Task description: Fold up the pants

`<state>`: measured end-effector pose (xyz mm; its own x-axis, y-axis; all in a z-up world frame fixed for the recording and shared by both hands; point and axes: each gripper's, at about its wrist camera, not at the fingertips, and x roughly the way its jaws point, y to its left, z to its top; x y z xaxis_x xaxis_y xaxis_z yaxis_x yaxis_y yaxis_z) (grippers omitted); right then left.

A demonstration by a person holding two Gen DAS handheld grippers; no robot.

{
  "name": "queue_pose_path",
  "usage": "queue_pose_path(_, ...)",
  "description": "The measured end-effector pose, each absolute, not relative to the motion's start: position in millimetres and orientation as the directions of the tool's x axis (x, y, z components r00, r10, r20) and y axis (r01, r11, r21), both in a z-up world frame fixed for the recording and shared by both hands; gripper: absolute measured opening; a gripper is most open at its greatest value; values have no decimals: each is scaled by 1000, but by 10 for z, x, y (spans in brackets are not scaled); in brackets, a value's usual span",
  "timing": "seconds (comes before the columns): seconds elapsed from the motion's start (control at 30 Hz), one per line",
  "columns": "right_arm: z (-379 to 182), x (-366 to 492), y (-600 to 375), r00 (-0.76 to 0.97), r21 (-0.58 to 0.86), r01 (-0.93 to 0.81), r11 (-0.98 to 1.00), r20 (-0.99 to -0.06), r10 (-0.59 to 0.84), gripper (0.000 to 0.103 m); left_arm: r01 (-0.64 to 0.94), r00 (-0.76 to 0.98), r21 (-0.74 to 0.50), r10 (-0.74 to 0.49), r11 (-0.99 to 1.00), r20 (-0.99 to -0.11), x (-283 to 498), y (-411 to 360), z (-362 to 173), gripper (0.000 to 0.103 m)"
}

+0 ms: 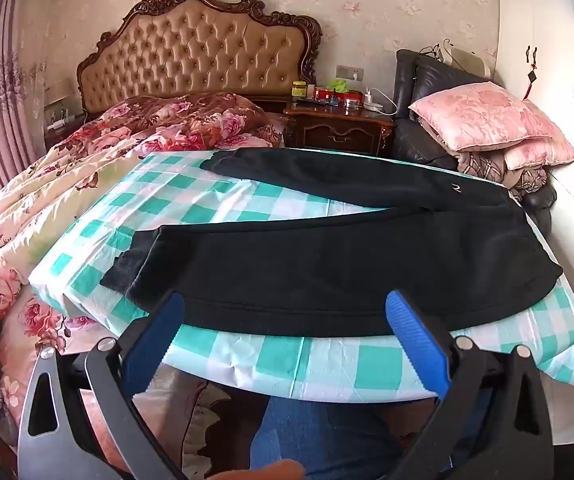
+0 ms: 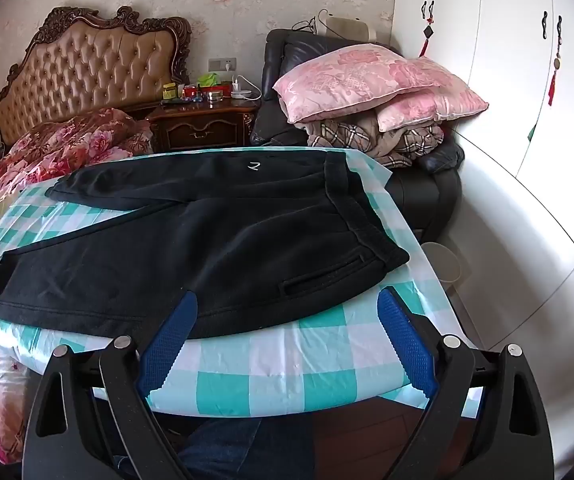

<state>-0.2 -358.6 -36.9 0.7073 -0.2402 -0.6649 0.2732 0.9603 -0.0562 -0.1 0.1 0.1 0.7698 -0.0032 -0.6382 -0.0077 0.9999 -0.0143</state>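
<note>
Right wrist | pants flat on checked cloth | bedside cabinet behind

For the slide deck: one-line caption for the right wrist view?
Open right claw hovers at the near edge of black pants spread flat on a checkered cloth.
</note>
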Motion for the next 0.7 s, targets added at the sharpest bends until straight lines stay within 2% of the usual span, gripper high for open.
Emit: queue_pose_path(0.7, -446, 17, -3605, 694, -61, 277, 959, -677, -244, 88, 1, 761, -16, -10, 1000, -649, -21, -3, -38, 101)
